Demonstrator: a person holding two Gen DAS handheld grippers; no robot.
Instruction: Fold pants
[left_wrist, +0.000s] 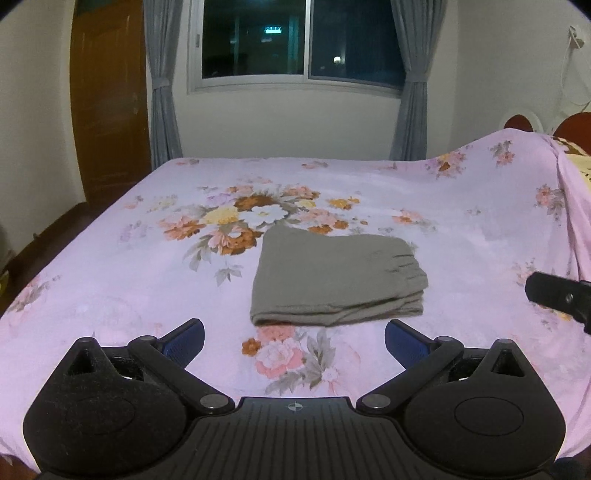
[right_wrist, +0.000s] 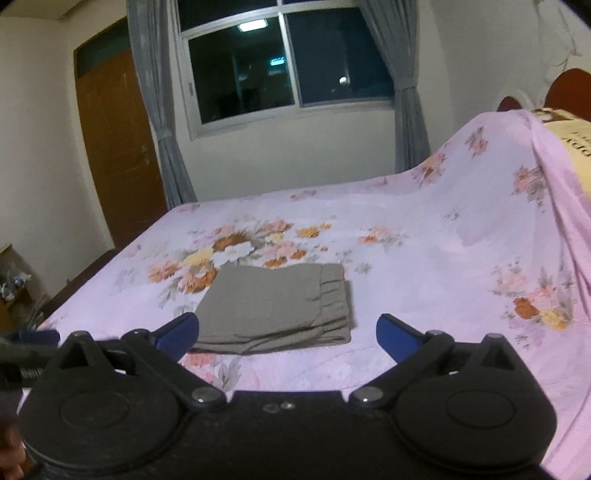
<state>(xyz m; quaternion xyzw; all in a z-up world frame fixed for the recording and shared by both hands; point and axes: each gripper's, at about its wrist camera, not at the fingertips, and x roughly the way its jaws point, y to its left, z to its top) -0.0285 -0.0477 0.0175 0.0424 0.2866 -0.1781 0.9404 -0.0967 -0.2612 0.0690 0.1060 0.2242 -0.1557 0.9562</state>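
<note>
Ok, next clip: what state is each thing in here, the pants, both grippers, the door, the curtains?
Pants: folded into a compact stack, flat on the bedspread, touched by neither gripper.
Left gripper: open, nothing between the fingers.
Right gripper: open wide, holding nothing.
Door: closed.
Curtains: drawn back and tied at both sides of the window.
</note>
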